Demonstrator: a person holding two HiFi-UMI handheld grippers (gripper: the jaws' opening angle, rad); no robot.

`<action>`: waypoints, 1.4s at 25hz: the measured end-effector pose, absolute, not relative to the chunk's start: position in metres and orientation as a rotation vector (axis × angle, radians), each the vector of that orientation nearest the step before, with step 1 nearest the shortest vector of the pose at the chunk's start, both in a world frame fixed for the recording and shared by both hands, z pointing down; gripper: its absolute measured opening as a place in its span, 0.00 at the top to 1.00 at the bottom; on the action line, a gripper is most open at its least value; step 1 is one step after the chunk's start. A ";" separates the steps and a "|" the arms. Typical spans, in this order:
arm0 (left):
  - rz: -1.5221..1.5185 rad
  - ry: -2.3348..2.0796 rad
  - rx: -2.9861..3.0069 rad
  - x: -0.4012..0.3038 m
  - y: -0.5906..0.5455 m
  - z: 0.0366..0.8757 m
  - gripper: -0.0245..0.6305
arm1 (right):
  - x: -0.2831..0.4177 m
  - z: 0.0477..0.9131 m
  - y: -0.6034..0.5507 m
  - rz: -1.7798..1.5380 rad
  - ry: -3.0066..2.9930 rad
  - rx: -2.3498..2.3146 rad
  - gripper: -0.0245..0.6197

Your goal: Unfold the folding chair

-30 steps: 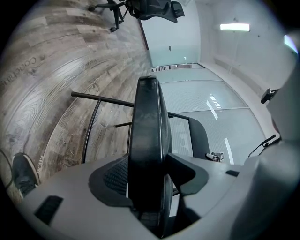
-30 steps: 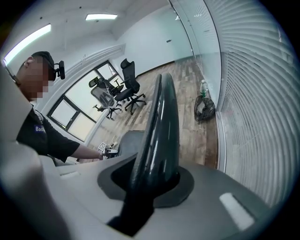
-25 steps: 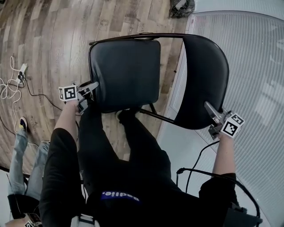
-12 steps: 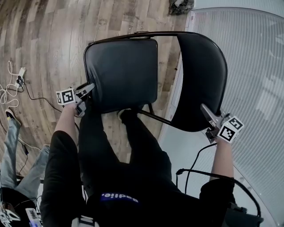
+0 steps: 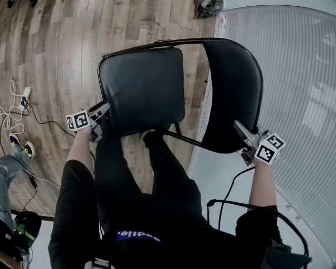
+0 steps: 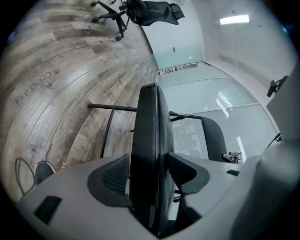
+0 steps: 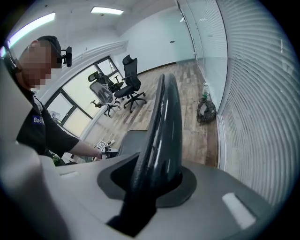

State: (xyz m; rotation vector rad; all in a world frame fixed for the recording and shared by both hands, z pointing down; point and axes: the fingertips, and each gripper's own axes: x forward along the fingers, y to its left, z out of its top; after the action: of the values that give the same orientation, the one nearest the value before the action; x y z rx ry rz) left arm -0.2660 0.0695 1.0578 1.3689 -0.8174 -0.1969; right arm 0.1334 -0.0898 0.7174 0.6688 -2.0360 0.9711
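Note:
The black folding chair stands opened out in the head view, its padded seat [image 5: 144, 86] on the left and its backrest [image 5: 233, 89] on the right. My left gripper [image 5: 101, 113] is at the seat's near-left corner. Its jaws have just been opening, and the seat's edge [image 6: 147, 140] stands between the pads with a thin gap on the left. My right gripper [image 5: 241, 131] is shut on the backrest's near rim [image 7: 164, 126], which fills its jaws. The seat's grey underside [image 7: 131, 140] shows beyond it.
A ribbed glass wall [image 5: 299, 79] runs along the right. Cables and a power strip [image 5: 23, 100] lie on the wood floor at left. A dark bag [image 5: 207, 8] sits by the wall. Office chairs [image 7: 126, 86] stand farther off. Another person's leg [image 5: 10, 168] is at the left edge.
The left gripper has slid a little down and left along the seat's corner. The chair has shifted slightly left in view. The other person's legs at the left have moved lower.

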 end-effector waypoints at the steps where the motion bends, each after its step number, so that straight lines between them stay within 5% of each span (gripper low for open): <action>1: -0.181 -0.824 1.368 -0.268 0.069 1.057 0.59 | 0.133 0.717 -0.090 0.963 -2.038 0.666 0.84; 9: -0.088 -0.890 1.366 -0.281 0.070 1.033 0.59 | 0.131 0.703 -0.091 0.912 -2.058 0.692 0.71; 35: -0.049 -0.857 1.525 -0.209 0.052 0.838 0.59 | 0.192 0.592 -0.095 0.825 -2.169 0.966 0.69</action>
State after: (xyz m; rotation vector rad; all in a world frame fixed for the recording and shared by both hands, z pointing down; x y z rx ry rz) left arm -0.2094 0.0517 0.8380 1.5252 -0.8566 -0.0491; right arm 0.1919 -0.0954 0.5923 0.9665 -2.1686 0.8249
